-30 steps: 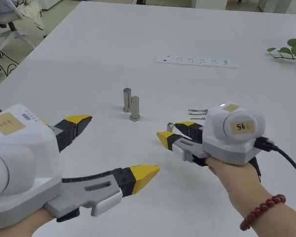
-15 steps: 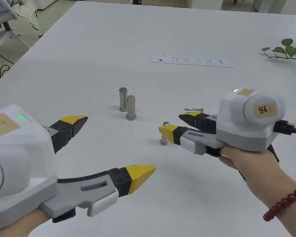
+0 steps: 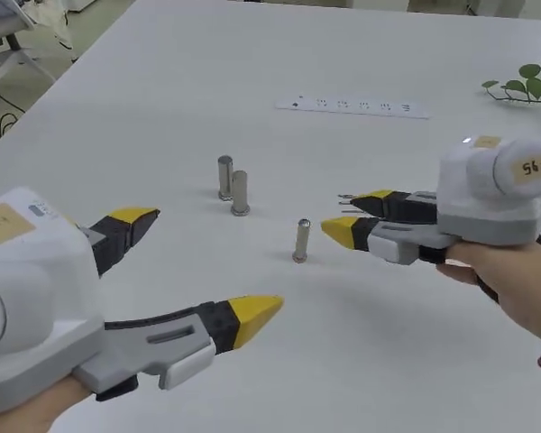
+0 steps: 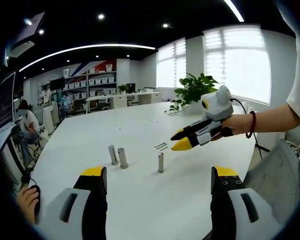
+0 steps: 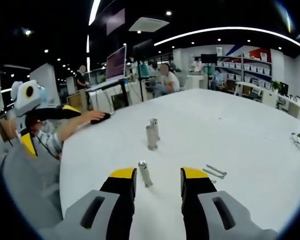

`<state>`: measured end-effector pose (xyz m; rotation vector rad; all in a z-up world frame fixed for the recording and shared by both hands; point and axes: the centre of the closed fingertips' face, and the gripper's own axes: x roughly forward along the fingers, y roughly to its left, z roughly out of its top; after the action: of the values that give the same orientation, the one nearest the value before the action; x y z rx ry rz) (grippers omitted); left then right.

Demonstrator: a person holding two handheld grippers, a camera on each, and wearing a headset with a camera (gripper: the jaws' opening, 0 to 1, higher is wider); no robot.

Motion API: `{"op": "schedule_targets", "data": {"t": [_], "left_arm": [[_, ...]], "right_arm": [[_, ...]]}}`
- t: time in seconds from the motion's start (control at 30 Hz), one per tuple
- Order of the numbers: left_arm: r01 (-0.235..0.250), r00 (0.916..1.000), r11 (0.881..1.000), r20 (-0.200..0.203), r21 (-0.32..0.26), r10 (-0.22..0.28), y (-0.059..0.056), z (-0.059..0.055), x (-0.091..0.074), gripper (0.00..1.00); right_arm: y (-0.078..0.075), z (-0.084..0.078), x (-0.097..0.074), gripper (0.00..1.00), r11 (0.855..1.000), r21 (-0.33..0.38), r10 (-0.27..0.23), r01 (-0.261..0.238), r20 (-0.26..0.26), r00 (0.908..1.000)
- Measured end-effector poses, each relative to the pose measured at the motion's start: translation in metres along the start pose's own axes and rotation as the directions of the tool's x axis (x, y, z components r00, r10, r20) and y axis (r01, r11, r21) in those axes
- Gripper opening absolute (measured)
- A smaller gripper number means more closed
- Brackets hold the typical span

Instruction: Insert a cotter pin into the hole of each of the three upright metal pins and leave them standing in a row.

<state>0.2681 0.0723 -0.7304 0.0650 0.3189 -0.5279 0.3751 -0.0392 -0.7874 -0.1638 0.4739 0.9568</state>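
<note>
Drawn back to the right since a moment ago, the right gripper (image 3: 353,211) now sits clear of the lone metal pin (image 3: 301,240), which stands upright on the white table (image 3: 162,90) just ahead of its parted, empty jaws. A pair of metal pins (image 3: 240,191) stands close together farther left, and the cotter pins (image 3: 359,202) lie flat behind the right gripper's tips. The left gripper (image 3: 212,260) hangs at the near left, jaws spread wide around nothing

Bright, even overhead light, faint shadows on the table (image 3: 361,54); gripper views bend at their edges.
</note>
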Motion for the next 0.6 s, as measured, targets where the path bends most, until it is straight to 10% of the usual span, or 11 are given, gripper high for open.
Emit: {"op": "schedule_targets", "data": {"t": [0.6], "left_arm": [[-0.006, 0.9997, 1.000, -0.023, -0.011, 0.005, 0.005, -0.007, 0.003, 0.83]], "right_arm": [[-0.058, -0.031, 0.010, 0.27, 0.996, -0.077, -0.049, 0.038, -0.153, 0.9870]]}}
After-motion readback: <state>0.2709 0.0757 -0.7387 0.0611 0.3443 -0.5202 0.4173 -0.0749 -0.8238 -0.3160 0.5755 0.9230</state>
